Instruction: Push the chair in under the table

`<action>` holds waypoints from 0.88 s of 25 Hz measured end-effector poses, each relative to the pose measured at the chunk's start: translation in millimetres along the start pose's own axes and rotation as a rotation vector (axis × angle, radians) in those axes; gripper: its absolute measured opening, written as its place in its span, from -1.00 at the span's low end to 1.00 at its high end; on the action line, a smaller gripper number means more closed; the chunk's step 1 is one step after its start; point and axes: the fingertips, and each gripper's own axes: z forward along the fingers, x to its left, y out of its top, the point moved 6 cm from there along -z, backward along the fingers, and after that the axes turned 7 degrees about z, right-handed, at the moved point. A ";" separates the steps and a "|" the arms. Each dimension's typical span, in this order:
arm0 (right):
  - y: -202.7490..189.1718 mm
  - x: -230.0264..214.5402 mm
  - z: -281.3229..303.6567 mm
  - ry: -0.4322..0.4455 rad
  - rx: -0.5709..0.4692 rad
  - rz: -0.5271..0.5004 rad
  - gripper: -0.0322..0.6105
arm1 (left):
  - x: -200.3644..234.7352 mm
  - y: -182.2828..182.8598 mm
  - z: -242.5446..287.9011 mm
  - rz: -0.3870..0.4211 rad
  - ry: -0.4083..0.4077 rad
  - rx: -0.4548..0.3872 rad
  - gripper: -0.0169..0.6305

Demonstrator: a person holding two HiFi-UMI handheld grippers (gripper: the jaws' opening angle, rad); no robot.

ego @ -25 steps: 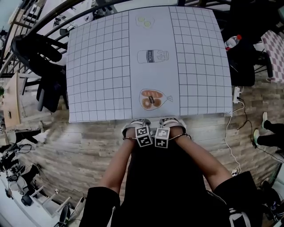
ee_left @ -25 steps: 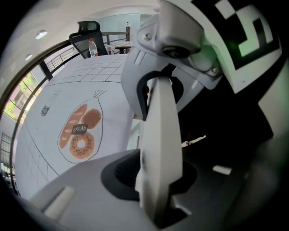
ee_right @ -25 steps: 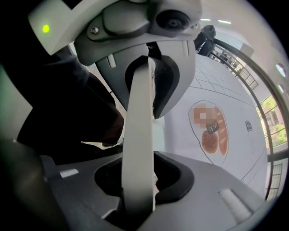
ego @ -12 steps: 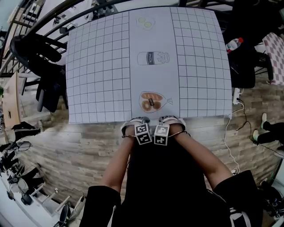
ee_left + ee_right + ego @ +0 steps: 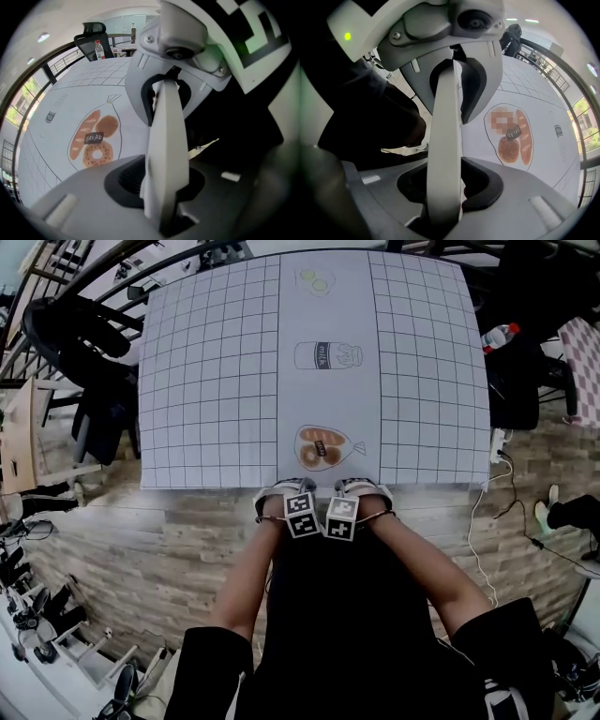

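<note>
Grippers have crept forward since a second ago and now sit at the near edge of the tabletop (image 5: pixel 206 381).
Left gripper (image 5: pixel 284 498) and right gripper (image 5: pixel 359 493) are side by side, marker cubes touching, pointing steeply down. Jaws of each lie close together, just slackened a touch, with nothing between them. Black chair (image 5: pixel 328 596) sits directly under and behind them, between the forearms. Tabletop is straight ahead and both hands are equally near, so the push likely runs toward the bread drawing (image 5: pixel 323 448).

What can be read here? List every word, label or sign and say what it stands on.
"BREAD": tag on the bread bag drawing.
"MILK": on the milk bottle drawing, only just legible.
Label on the water bottle: too small to read.
</note>
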 end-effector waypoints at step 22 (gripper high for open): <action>18.9 22.4 -137.5 -0.176 -0.411 0.318 -0.48 | -13.1 -11.9 -147.3 -0.295 0.227 -0.482 -0.66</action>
